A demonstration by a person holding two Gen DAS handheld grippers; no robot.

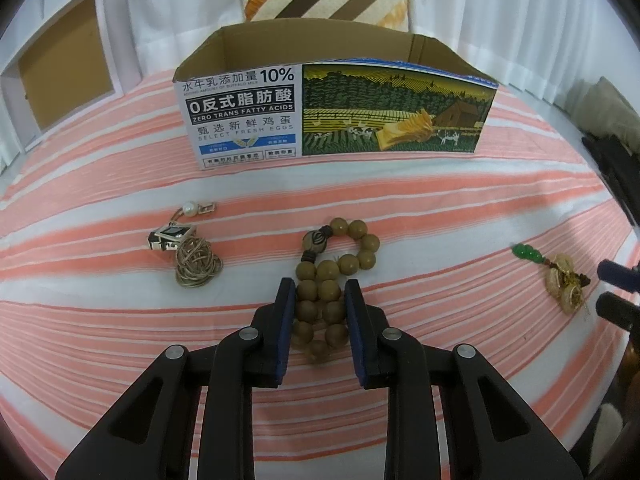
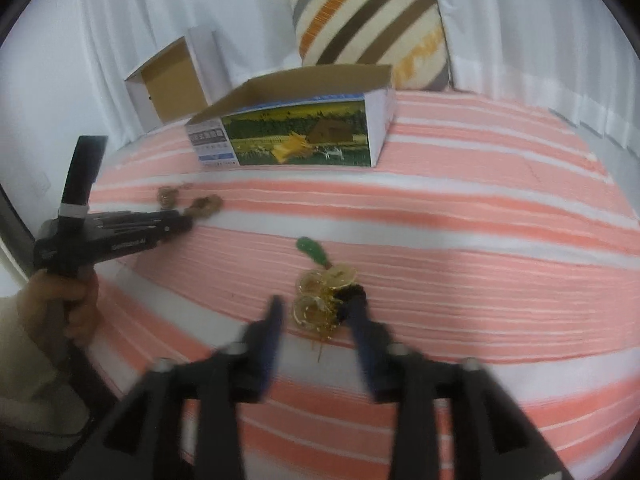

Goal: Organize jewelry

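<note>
left wrist view: the left gripper (image 1: 319, 290) stands apart around the wooden bead bracelet (image 1: 334, 276) on the striped cloth (image 1: 440, 208); closing on only 1 strand could let the loop slide out.

right wrist view: the right gripper (image 2: 316, 310), blurred, spreads around the gold charm (image 2: 324, 292), whose dangling threads may snag before the printed box (image 2: 296, 136).

The bedspread (image 1: 120, 320) runs in salmon-pink and white stripes. The bead bracelet (image 1: 332, 276) is olive-brown. The charm (image 2: 320, 280) looks gold with a green piece, though blurred. The cushion (image 2: 372, 20) shows cream, brown, orange, grey diagonals.
</note>
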